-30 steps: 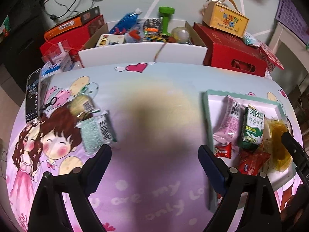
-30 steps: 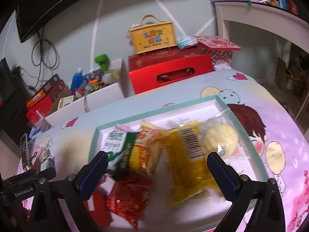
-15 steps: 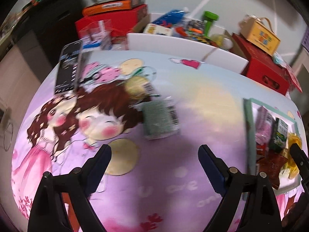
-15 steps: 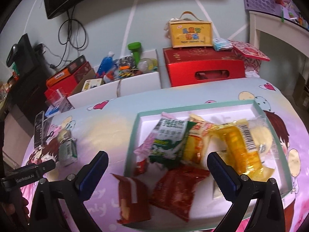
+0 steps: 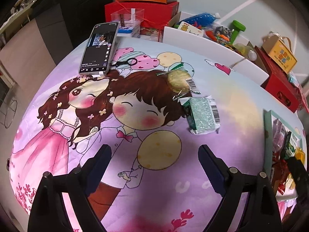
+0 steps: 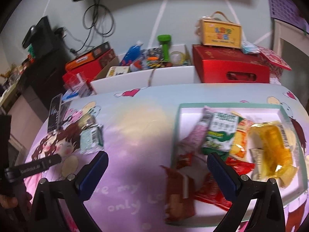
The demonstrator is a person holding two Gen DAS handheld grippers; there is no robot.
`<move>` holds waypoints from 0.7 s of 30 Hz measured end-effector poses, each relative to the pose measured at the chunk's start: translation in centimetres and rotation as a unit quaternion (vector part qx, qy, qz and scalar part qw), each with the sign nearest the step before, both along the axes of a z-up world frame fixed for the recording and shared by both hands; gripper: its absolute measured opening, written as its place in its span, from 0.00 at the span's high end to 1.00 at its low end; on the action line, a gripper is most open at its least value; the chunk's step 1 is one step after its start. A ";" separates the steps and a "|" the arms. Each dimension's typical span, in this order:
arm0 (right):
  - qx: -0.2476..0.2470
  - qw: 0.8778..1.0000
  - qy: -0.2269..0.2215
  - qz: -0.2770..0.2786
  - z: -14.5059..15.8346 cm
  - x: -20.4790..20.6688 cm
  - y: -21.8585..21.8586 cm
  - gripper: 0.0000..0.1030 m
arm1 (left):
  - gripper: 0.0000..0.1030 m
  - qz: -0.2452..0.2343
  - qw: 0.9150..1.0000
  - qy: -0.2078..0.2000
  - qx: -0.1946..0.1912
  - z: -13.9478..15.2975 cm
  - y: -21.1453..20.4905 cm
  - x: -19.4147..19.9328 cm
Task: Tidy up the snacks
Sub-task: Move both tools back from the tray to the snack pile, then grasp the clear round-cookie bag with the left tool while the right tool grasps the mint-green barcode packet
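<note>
A green-and-white snack packet (image 5: 202, 115) and a round biscuit in clear wrap (image 5: 178, 79) lie on the cartoon tablecloth, ahead and right of my open, empty left gripper (image 5: 154, 159). Both also show in the right wrist view, the packet (image 6: 90, 139) and the biscuit (image 6: 86, 120) at the left. A white tray with a teal rim (image 6: 176, 127) holds several snack packets, among them a green one (image 6: 220, 133) and a yellow one (image 6: 274, 147). A brown-red packet (image 6: 178, 189) overlaps the tray's near-left edge. My right gripper (image 6: 157, 171) is open and empty just left of the tray.
A phone (image 5: 99, 48) and small scissors (image 5: 126, 62) lie at the table's far left. Behind the table stand a white box of toys (image 5: 208, 38), red boxes (image 6: 229, 67) and a yellow carton (image 6: 221, 31). The left gripper's side (image 6: 34, 167) shows at the left.
My left gripper has swung left, from facing the tray to facing the two loose snacks and the phone. My right gripper has pulled back and left, off the tray.
</note>
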State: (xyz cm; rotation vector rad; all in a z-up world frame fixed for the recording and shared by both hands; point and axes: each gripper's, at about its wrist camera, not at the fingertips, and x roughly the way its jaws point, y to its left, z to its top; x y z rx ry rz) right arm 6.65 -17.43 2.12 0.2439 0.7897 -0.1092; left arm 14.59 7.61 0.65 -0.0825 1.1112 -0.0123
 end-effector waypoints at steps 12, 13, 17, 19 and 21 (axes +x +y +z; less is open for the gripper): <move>-0.014 1.000 0.003 0.026 -1.3 0.9 3.0 0.00 | 0.11 -0.033 0.999 0.007 -0.010 -1.2 -1.6 1.7; -0.014 1.000 0.003 0.025 -1.3 1.0 3.1 0.00 | 0.11 -0.039 0.999 0.006 -0.009 -1.2 -1.9 1.9; -0.022 0.999 -0.006 0.027 -1.5 1.1 3.6 0.00 | 0.11 -0.051 0.999 0.004 -0.009 -1.2 -2.4 2.6; -0.024 0.999 -0.008 0.029 -1.5 1.2 3.8 0.00 | 0.11 -0.053 0.999 0.002 -0.008 -1.2 -2.6 3.0; -0.024 0.999 -0.008 0.033 -1.8 1.5 4.2 0.00 | 0.11 -0.058 0.998 0.001 -0.012 -1.2 -2.7 3.5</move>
